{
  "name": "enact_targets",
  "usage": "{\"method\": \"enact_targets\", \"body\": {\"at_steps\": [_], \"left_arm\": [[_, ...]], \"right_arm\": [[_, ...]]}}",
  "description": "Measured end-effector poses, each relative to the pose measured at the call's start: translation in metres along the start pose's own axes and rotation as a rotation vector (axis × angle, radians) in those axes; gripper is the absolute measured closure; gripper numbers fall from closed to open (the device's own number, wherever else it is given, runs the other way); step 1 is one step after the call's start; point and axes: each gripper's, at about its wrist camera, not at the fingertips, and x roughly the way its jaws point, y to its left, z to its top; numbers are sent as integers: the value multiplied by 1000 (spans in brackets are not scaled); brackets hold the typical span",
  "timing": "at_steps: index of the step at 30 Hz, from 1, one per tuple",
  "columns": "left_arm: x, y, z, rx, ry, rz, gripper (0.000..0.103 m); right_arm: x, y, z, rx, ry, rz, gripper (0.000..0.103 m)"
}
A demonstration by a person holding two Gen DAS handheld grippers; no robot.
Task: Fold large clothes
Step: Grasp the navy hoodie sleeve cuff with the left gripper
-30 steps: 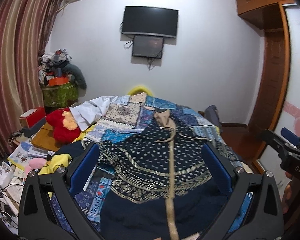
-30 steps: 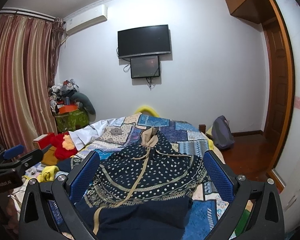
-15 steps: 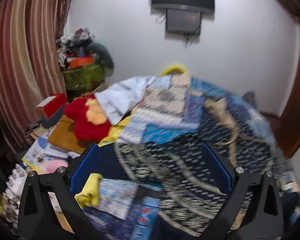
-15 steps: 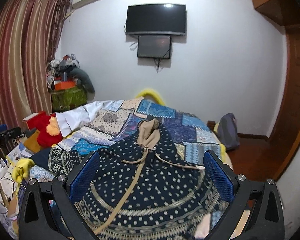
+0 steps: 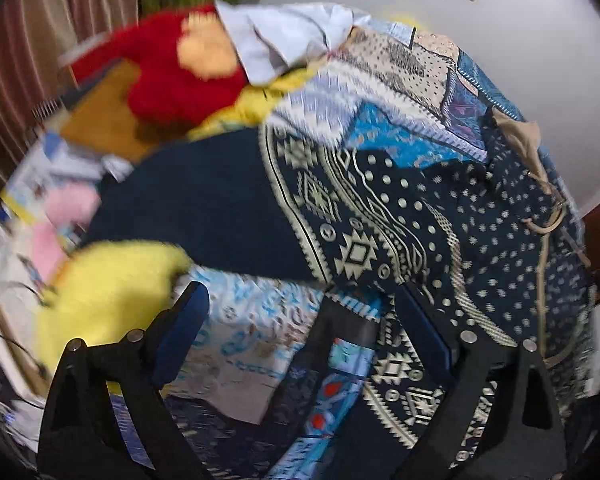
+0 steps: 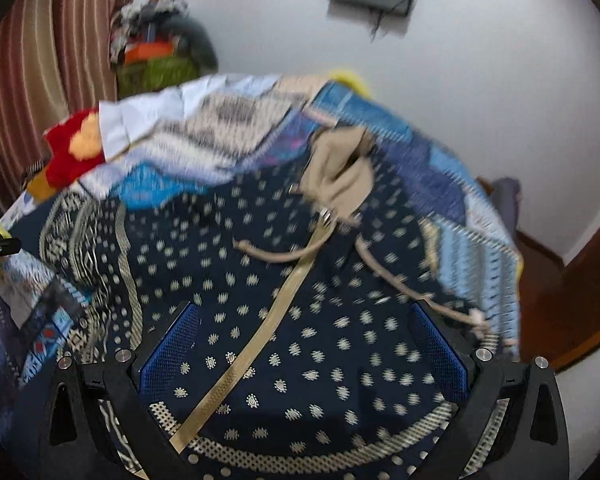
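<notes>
A: Broadly, the patchwork bedspread (image 6: 480, 216) covers the bed, and the navy patterned hoodie (image 6: 320, 320) lies spread flat on it, front up, beige hood (image 6: 340, 176) towards the far wall.

B: And its left sleeve (image 5: 228, 204)?

A: It stretches out towards the bed's left side, near a red plush toy (image 5: 168, 76) and a yellow cloth (image 5: 104, 292).

B: The grippers?

A: The left gripper (image 5: 300, 324) hangs low by that sleeve, jaws wide and holding nothing. The right gripper (image 6: 304, 344) hovers over the chest, jaws also wide and empty.

B: So the step looks like reaching for the first fold.

A: Probably. Next, the left one likely needs to pinch the sleeve and carry it across the body.
</notes>
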Motion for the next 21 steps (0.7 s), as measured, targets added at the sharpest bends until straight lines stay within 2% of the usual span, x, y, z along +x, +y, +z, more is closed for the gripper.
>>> {"method": "enact_targets", "body": {"at_steps": [3,6,9,11,12,14,15,19,21], "left_arm": [[18,11,3,-70,50,-78,14],[30,19,12,-123,61,-93,24],[37,23,25,-139,50,-78,35],[43,24,34,-150,43,-17,53],[44,25,39,-150,41,21,66],[45,21,45,-134,27,65,79],[42,21,49,-116,16,92,92],[16,-8,60,5,-76,220,96],[-7,-36,66,90,-159,248,97]], "right_arm": [[26,1,-2,-12,75,33,0],[46,4,-4,-25,135,62,0],[55,8,-7,-30,147,90,0],[56,10,-10,-29,147,105,0],[56,11,-12,-29,147,112,0],[56,11,-14,-31,147,122,0],[55,11,-15,-29,147,124,0],[47,2,-15,-1,143,131,0],[40,-5,-13,15,138,134,0]]}}
